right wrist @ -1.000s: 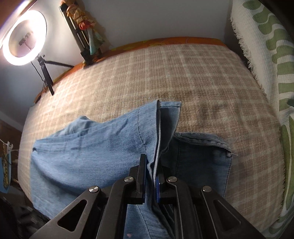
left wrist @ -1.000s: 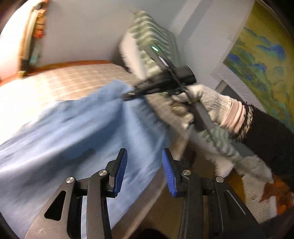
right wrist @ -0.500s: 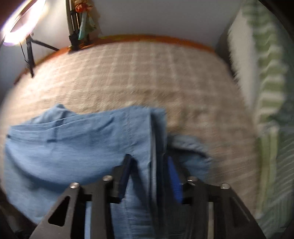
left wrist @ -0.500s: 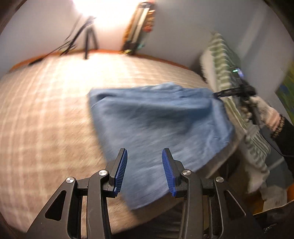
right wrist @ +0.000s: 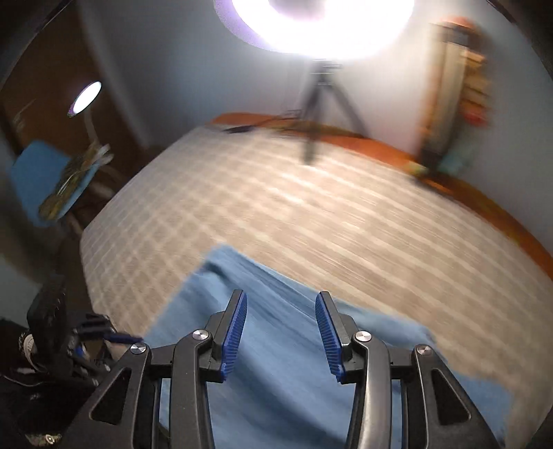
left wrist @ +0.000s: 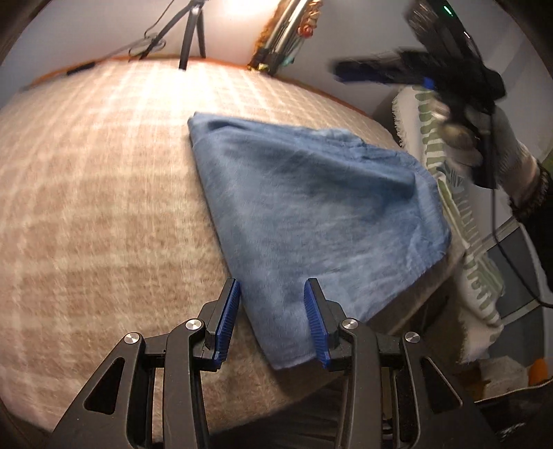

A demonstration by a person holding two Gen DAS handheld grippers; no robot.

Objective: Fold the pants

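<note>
Folded blue jeans (left wrist: 311, 207) lie on the plaid bed cover (left wrist: 86, 172), near its front right corner. My left gripper (left wrist: 272, 283) hovers open over the jeans' near corner, with cloth under its jaws but nothing pinched. In the left wrist view my right gripper (left wrist: 359, 69) is blurred and lifted well above the jeans, held by a gloved hand (left wrist: 511, 155). Its own view shows the right gripper (right wrist: 280, 331) open, nothing between the blue pads, and the jeans (right wrist: 207, 304) below. The left gripper (right wrist: 103, 335) sits low at that view's left edge.
A white throw with green marks (left wrist: 449, 193) hangs beside the bed on the right. A ring light (right wrist: 311, 20) on a tripod (left wrist: 190, 38) stands at the far edge of the bed (right wrist: 311, 214). A blue chair (right wrist: 45, 179) is off the left side.
My right gripper let go of the jeans' seam, opened and rose away, swinging its view left. My left gripper moved to the jeans' near corner, still open.
</note>
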